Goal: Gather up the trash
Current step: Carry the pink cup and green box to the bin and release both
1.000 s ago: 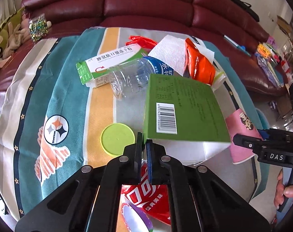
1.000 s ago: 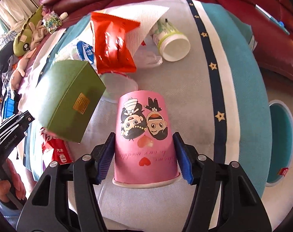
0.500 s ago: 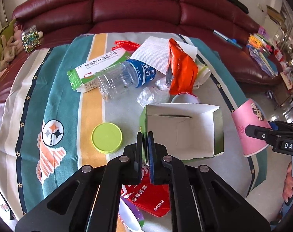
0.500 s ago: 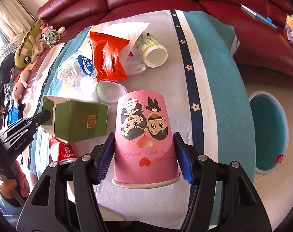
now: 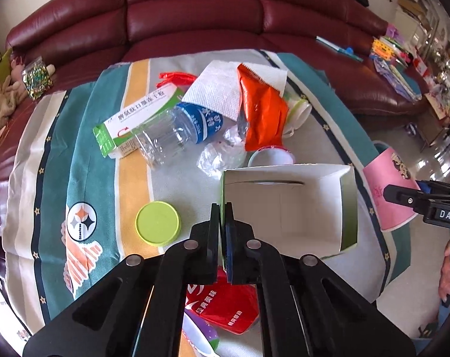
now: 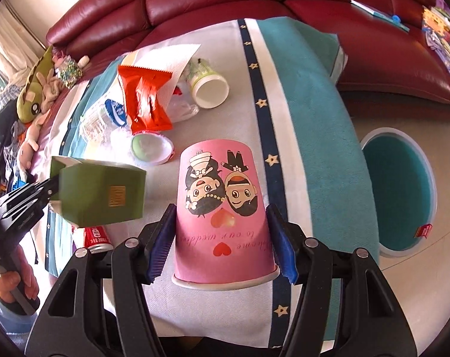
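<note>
My left gripper point(image 5: 224, 212) is shut on the left wall of an open green carton point(image 5: 287, 205), white inside, lifted above the table. In the right wrist view the same green carton point(image 6: 103, 193) hangs at the left, pinched by the left gripper point(image 6: 51, 186). My right gripper point(image 6: 220, 230) is shut on a pink paper cup point(image 6: 222, 205) with a cartoon couple, held upside down above the cloth. The left wrist view shows that pink cup point(image 5: 388, 190) at the right edge. A round bin point(image 6: 399, 190) with a teal liner stands on the floor to the right.
On the striped cloth point(image 5: 85, 154) lie a clear bottle point(image 5: 177, 134), a white-green medicine box point(image 5: 130, 122), an orange wrapper point(image 5: 262, 113), a paper towel point(image 5: 222, 86), a green lid point(image 5: 158, 223), a red can point(image 6: 97, 236) and a yogurt cup point(image 6: 208, 87). A red sofa point(image 5: 195, 9) runs behind.
The green carton has turned from barcode side up to open mouth toward the left camera. Both grippers have risen and pulled back, and the bin has come fully into the right wrist view.
</note>
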A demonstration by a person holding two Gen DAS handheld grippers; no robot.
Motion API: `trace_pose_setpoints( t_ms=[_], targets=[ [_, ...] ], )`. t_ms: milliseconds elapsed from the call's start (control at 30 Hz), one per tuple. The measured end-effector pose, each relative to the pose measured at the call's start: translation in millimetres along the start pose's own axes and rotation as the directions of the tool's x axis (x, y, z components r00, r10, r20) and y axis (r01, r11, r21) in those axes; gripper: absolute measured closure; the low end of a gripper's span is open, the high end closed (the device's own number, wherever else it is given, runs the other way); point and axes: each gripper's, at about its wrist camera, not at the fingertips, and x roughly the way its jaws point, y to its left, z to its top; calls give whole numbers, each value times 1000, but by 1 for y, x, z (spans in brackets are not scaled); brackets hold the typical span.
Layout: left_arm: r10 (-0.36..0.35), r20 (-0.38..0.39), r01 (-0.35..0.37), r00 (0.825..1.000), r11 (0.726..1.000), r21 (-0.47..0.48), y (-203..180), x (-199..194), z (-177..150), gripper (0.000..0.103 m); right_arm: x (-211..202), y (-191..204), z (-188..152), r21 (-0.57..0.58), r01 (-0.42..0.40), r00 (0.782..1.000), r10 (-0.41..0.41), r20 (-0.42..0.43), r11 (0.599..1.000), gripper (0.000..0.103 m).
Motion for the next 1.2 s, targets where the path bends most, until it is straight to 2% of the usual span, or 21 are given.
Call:
trace_pose_setpoints(
  t_ms=[233,367,500,700,900,1067,1200],
  targets=[
    [-71,82,62,994,993,101,-54,-31,26,100,-39,-38,5,63,6,996,-12,92,998,45],
    [-131,83,113,988,976,187,-108,-22,43,100,-74,-83,3,132,66,982,-88,166,989,45],
    [-184,59,161,981,947,277,-174,-1,55,100,-102,-141,-4,223,132,962,-179,205,966,45],
    [-234,-8,219,972,893,394,-267,41,66,99,-115,-217,-19,348,182,945,-261,198,920,44],
    [-266,-73,268,961,841,470,-340,84,73,99,-112,-274,-32,435,198,945,-289,155,878,44],
    [-279,-133,308,951,818,486,-380,117,71,98,-106,-297,-33,457,219,945,-304,120,862,44],
    [-270,-195,332,943,814,477,-399,144,69,92,-98,-304,-26,454,236,946,-309,95,859,44]
  ],
)
